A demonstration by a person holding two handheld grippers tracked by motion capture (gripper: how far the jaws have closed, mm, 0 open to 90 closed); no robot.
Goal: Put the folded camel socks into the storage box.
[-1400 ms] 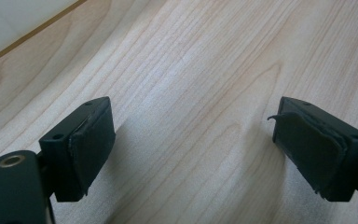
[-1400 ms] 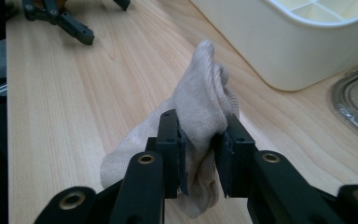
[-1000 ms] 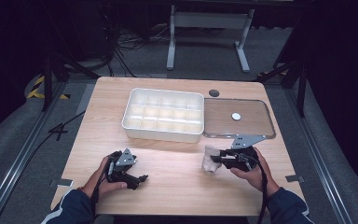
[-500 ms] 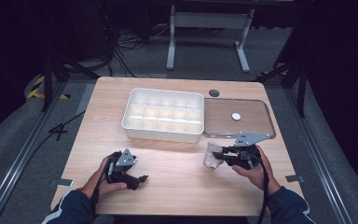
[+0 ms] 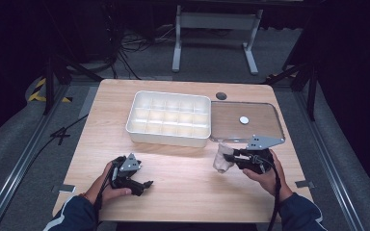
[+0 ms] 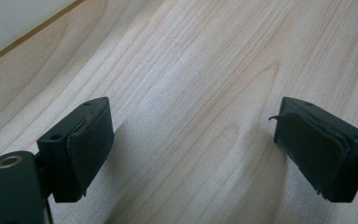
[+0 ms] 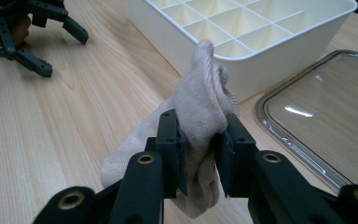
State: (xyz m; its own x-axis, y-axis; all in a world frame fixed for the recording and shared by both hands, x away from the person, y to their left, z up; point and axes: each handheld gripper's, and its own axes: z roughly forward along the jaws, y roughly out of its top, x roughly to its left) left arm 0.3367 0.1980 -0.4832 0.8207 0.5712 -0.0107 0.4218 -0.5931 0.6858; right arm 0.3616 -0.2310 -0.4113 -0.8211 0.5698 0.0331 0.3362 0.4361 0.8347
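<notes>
Two grippers worked the wooden table (image 5: 183, 166). The left gripper (image 6: 196, 149) sat near the front edge, its jaws spread over bare wood. The right gripper (image 7: 200, 149) pinched one beige sock (image 7: 200, 107) just above the tabletop, slightly nearer the front than a second before. Beyond stood one white divided tray (image 5: 169, 118) and, beside it, one clear lid (image 5: 265, 126), both unmoved.

white plastic compartment tray (image 5: 168, 118): 1 | clear plastic lid (image 5: 246, 122): 1 | beige cloth sock (image 7: 200, 112): 1 | black two-jaw tools: 2
</notes>
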